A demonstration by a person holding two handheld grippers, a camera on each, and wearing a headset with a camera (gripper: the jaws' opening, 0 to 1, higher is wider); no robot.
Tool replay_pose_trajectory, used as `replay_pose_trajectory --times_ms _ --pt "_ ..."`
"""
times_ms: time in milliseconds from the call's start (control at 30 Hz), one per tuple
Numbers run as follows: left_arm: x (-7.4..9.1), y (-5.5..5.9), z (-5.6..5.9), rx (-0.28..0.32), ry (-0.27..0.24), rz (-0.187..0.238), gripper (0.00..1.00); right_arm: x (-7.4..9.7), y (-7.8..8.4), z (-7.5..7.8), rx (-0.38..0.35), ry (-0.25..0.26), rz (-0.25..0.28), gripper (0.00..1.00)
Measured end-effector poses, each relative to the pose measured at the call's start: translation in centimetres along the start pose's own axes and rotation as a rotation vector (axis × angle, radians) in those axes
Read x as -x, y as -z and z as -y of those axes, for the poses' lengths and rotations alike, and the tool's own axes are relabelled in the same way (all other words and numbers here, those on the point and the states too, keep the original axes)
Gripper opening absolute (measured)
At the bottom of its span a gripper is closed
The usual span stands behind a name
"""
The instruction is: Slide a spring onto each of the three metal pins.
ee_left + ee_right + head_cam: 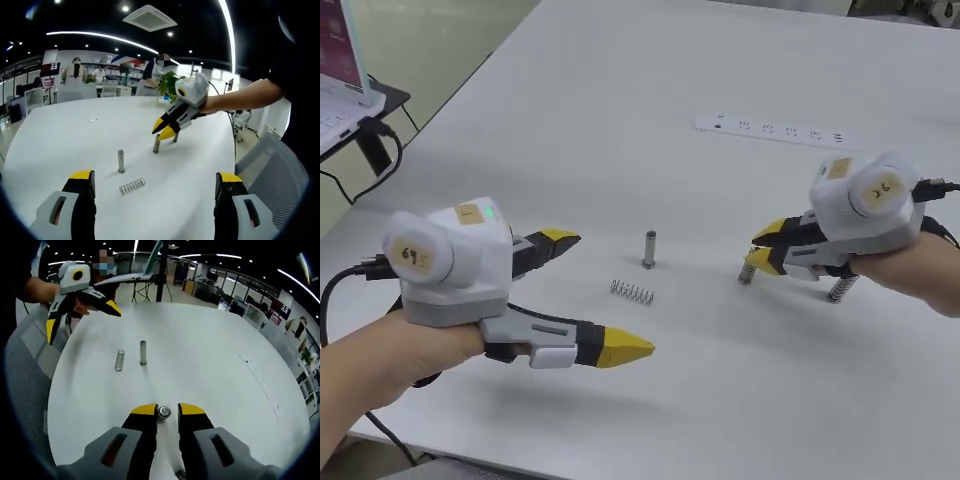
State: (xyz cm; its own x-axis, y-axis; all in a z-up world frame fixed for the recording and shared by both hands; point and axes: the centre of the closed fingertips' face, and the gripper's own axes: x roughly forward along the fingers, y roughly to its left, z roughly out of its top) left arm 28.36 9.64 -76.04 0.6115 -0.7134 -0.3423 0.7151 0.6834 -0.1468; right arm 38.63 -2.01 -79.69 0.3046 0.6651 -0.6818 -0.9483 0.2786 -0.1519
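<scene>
Bare pin [649, 249] stands upright on the surface [620, 120], with the loose spring [631, 292] lying just beside it on the person's side. Right of that pin, the right tongs [757, 250] tilt downward, nearly pressed together about a sprung pin [747, 271]; whether they pinch it, I cannot tell. Left of it, the left tongs [155, 176] are held level and spread wide

Handwritten 69 on the round sticker of the left gripper [607, 293], 26 on the round sticker of the right gripper [756, 252], small tan tags on both too tiny to read
</scene>
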Motion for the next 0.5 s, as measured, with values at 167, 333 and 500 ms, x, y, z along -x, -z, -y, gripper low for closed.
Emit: replay_pose_trajectory --times_ms 167,333,500 --pt "0.0 -0.2 0.1 -0.003 0.0 0.001 0.97 0.8 -0.2 0.2 -0.023 0.017 0.02 0.15" --pt "-0.1 -0.5 0.2 -0.005 0.003 0.004 0.97 1.9 -0.7 0.3 -0.049 0.03 0.056 0.16" --pt "-0.2 -0.7 0.3 -0.008 0.006 0.008 0.97 3.1 -1.3 0.4 -0.084 0.044 0.101 0.16"
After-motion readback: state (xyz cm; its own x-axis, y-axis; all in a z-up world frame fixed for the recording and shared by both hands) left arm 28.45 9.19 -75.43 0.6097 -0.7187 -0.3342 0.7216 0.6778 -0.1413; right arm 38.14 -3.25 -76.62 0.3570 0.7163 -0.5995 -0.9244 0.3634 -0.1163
